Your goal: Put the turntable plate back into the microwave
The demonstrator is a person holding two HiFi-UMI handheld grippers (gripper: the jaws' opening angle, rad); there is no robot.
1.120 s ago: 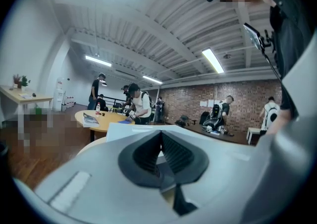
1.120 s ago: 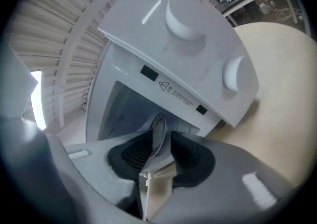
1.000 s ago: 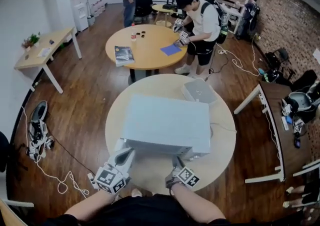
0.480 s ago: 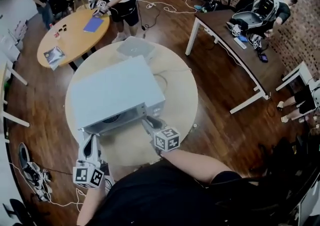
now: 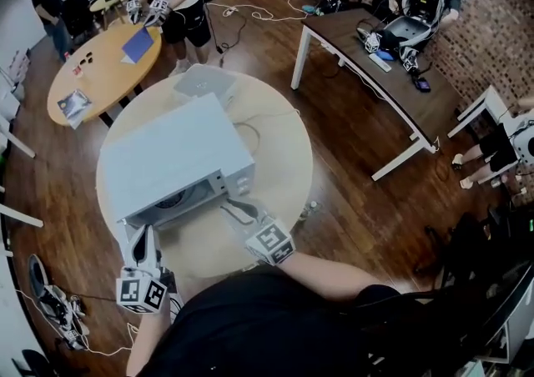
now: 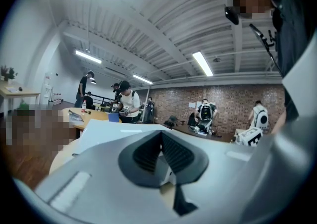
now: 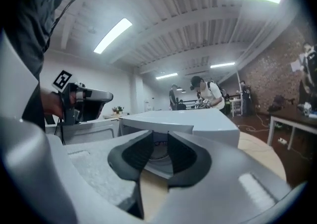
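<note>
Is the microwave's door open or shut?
Open. The head view shows the dark inside of the microwave, and in the right gripper view its door stands swung out to the left.

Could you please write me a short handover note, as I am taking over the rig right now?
Left gripper: jaws together, nothing in them, near the microwave's front left corner.
Right gripper: jaws apart, just closed slightly, nothing between them, aimed at the open cavity.
Turntable plate: a round shape lies inside the cavity, seemingly the plate.
Done: plate seemingly back in.
Left: check that it sits flat, then shut the microwave.
</note>
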